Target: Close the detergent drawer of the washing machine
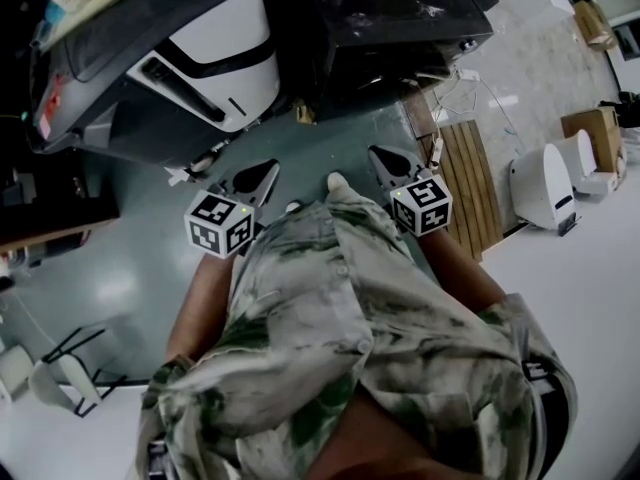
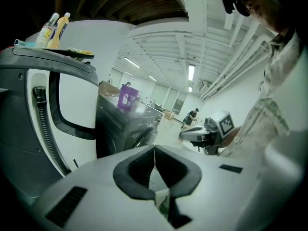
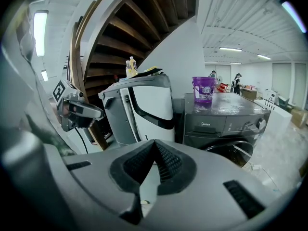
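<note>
The dark grey washing machine (image 3: 226,121) stands ahead of me and shows at the top of the head view (image 1: 400,18). Its detergent drawer (image 3: 206,127) is at the panel's left; from here its front looks level with the panel. My left gripper (image 1: 262,173) and right gripper (image 1: 383,158) hang side by side in front of my body, short of the machine and touching nothing. In each gripper's own view the left gripper (image 2: 154,148) and the right gripper (image 3: 154,142) are shut and empty. The left gripper (image 3: 98,113) also shows from the right one.
A purple tub (image 3: 204,89) sits on the washer's top. A white and black appliance (image 1: 200,48) stands left of the washer, with bottles (image 2: 54,28) on top. A wooden pallet (image 1: 470,183), a white device (image 1: 545,183) and cardboard boxes (image 1: 595,128) lie to the right.
</note>
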A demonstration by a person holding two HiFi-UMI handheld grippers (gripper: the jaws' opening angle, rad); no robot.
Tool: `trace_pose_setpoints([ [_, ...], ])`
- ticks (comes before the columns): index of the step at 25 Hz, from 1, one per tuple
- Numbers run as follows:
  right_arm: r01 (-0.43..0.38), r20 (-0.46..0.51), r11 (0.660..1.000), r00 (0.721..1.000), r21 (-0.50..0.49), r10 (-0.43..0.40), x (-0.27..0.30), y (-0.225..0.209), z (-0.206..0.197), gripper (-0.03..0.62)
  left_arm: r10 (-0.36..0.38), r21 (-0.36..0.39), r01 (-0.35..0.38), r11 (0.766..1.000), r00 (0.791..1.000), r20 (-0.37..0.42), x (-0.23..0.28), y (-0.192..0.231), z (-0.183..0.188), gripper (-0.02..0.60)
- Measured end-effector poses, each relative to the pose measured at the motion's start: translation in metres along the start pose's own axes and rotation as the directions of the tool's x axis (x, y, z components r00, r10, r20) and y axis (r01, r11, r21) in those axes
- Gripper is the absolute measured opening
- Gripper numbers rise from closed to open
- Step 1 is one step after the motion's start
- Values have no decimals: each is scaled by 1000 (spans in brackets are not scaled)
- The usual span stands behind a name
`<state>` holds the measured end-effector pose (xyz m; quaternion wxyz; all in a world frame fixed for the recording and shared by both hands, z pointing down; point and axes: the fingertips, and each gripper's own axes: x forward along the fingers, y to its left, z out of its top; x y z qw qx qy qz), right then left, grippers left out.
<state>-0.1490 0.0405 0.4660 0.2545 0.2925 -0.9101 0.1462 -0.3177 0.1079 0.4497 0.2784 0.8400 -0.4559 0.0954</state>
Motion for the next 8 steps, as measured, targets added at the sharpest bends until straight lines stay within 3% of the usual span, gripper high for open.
trace_pose_setpoints([
  [8,-13,-13,1000,1000,12,13,2,-35,1,21,9,-6,-9,1000,1000,-5,30,-3,14,25],
])
